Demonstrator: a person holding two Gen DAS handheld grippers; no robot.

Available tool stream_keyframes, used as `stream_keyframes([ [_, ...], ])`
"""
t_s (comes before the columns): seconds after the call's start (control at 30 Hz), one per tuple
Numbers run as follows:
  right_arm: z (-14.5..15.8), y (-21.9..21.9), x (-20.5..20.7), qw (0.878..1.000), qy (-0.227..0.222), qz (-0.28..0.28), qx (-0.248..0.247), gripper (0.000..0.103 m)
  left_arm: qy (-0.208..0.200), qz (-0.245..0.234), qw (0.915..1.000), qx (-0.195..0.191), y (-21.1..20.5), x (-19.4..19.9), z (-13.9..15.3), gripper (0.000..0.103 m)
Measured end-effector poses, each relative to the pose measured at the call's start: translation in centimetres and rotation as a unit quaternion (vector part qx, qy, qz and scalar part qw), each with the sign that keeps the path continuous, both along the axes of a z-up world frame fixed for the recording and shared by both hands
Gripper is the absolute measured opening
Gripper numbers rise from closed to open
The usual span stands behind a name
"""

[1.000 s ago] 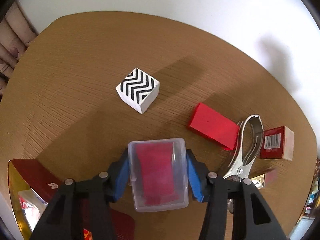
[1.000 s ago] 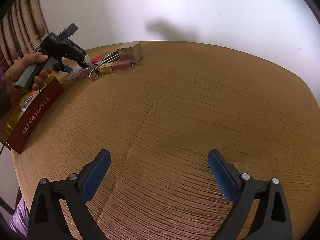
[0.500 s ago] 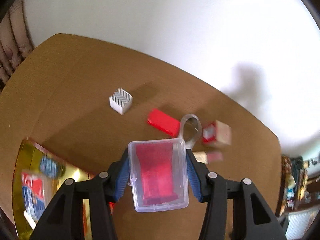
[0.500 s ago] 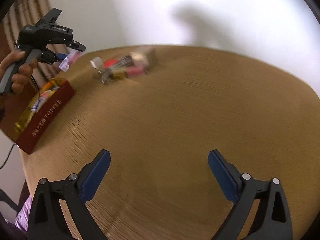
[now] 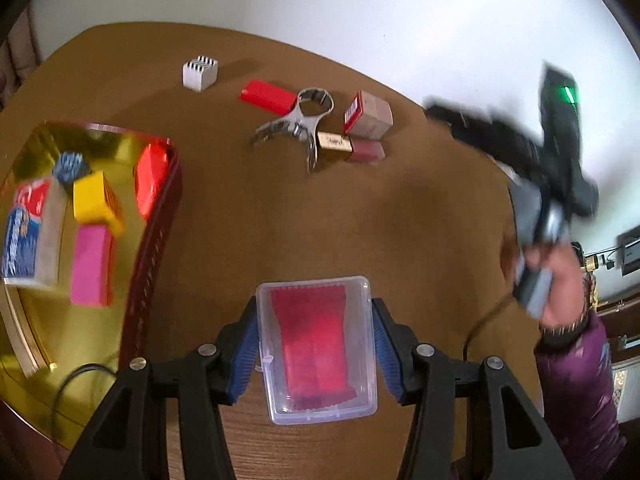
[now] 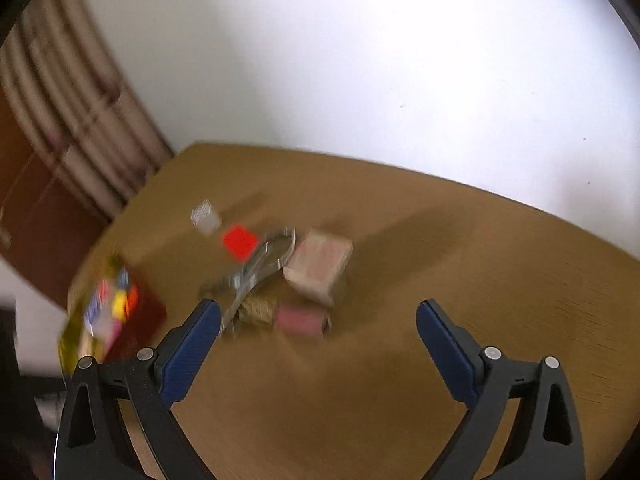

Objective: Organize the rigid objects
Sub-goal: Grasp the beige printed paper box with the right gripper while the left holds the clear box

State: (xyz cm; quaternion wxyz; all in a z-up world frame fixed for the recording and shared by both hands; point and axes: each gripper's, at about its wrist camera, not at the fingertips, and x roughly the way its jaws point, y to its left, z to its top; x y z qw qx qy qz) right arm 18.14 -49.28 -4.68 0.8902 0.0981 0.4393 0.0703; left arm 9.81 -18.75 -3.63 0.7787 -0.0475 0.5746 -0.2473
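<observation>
Clear plastic case (image 5: 316, 350) clamped by left gripper (image 5: 316, 354) (right gripper (image 6: 318, 354) gapes wide) beside tin's rim (image 5: 154, 240).

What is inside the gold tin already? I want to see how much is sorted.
The gold tin holds a blue-and-red box, yellow block, pink block and blue item. Anything beneath them is hidden.

Brown wood-grain desk (image 5: 400, 216). At nine o'clock, gold tray (image 5: 48, 352) with red rim. Up at twelve, a row: zigzag-striped cube (image 5: 200, 73), red block (image 5: 266, 96), metal clamp (image 5: 300, 122), red-and-tan box (image 5: 368, 115), gold-and-pink tube (image 5: 350, 146) just beside.
</observation>
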Motion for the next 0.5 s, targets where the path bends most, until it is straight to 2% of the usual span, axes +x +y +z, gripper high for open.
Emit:
stream_keyframes([
  [0.1,-0.3,1.3,2.8,0.999,0.019,-0.040,-0.013,0.100,0.000,-0.005,1.0000,0.003,0.0,-0.6,-0.4,0.053],
  [0.37,-3.2,3.5,7.5,0.992,0.081,-0.074,-0.060,0.100,-0.001,-0.020,0.9998,0.003,0.3,-0.8,-0.6,0.053],
  [0.4,-3.8,3.5,8.0,0.991,0.093,-0.075,-0.056,0.093,-0.001,-0.020,0.9998,0.001,0.5,-0.9,-0.6,0.053],
  [0.43,-4.4,3.4,8.3,0.991,0.102,-0.076,-0.050,0.067,0.000,-0.021,0.9998,0.000,0.5,-0.8,-0.5,0.053],
  [0.47,-5.0,3.4,8.4,0.989,0.112,-0.082,-0.060,0.047,0.001,-0.020,0.9998,-0.004,0.8,-0.8,-0.4,0.053],
  [0.5,-5.4,3.3,8.5,0.988,0.117,-0.085,-0.061,0.048,0.002,-0.017,0.9998,-0.006,1.1,-0.8,-0.2,0.053],
])
